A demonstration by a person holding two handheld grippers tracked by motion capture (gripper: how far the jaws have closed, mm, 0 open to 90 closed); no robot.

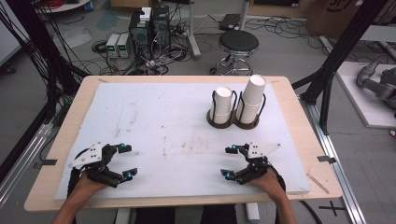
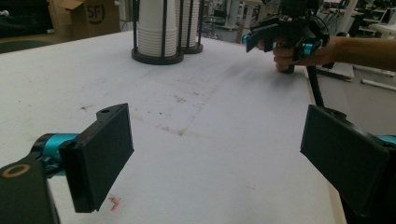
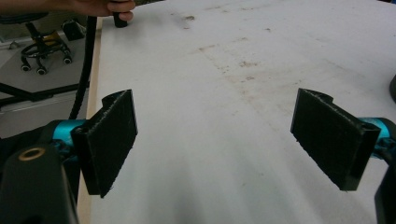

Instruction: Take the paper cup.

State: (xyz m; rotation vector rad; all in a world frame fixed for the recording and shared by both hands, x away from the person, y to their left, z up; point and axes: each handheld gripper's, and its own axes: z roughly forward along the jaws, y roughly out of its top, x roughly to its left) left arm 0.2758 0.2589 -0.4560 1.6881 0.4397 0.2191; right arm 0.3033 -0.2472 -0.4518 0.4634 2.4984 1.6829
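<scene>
- Both grippers, left (image 1: 125, 161) and right (image 1: 229, 162), rest near the table's (image 1: 65, 135) front edge, fingers wide apart, holding nothing.
- Reach slowly for the far cup stacks (image 1: 223, 105), squeezing gently.

We see 2 stacks of white paper cups (image 1: 239, 101) standing upright in a dark 2-ring holder (image 1: 232, 122) on the far right part of the white mat (image 1: 159, 126). The right stack rises higher and leans slightly. Black upright rods hem each stack. Both stand well apart from our grippers.
</scene>
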